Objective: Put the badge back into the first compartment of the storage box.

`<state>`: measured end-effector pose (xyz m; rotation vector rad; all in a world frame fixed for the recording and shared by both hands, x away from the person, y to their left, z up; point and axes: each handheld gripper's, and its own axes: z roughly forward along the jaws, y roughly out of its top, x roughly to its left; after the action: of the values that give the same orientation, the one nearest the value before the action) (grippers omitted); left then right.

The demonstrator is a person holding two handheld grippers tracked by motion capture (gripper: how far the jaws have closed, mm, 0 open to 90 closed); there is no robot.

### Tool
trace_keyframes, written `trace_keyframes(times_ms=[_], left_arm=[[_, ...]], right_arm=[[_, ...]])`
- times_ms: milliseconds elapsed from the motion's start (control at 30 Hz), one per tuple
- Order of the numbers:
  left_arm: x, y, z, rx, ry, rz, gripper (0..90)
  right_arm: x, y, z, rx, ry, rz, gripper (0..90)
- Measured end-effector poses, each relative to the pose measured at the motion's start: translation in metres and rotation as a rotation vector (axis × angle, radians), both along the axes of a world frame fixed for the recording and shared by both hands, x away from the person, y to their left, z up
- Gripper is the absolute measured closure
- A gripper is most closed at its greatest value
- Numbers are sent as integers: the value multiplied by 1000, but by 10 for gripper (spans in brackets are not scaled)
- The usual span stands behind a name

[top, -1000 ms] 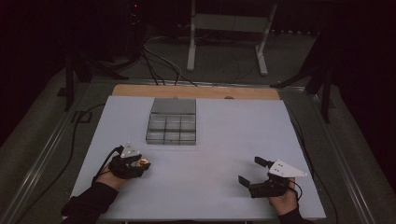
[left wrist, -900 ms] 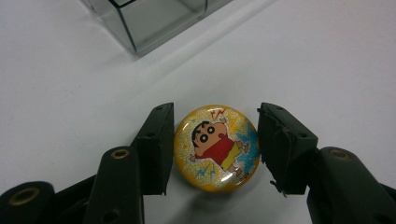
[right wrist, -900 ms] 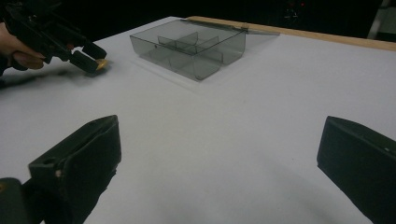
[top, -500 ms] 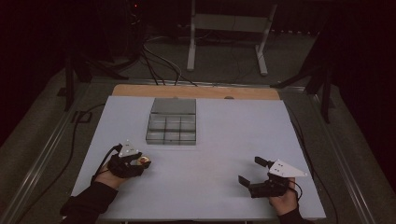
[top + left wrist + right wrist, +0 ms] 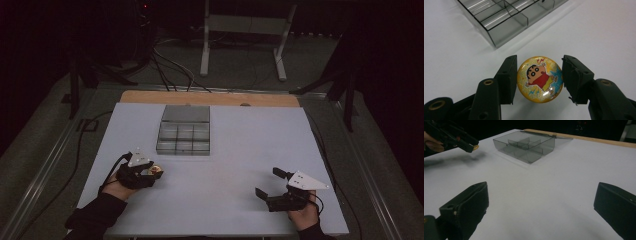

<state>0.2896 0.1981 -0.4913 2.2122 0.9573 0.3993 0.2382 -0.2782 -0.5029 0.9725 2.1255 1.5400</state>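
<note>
Moved: left tongs (image 5: 156, 171) slightly, nearer organizer box (image 5: 184, 131) | clamped on round badge (image 5: 539, 79) by edges | right tongs (image 5: 269, 184) agape, empty | risk: domed badge squirting out short of box.

No words, brands or numbers could be read anywhere; the round yellow badge (image 5: 540, 79) carried just a cartoon boy in a red shirt, with lightning marks.

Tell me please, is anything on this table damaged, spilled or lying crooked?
Nothing stands out. The clear compartment box sits square on the white table, lid open, its visible compartments empty. The left gripper holds a round cartoon badge that looks intact. The right gripper is open and empty.
</note>
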Motion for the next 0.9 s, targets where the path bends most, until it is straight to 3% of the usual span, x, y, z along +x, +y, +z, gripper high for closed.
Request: trace_keyframes(times_ms=[900], left_arm=[[13,-10,19,-3,-23,-20,487]], right_arm=[[1,0,0,0,3,2,0]])
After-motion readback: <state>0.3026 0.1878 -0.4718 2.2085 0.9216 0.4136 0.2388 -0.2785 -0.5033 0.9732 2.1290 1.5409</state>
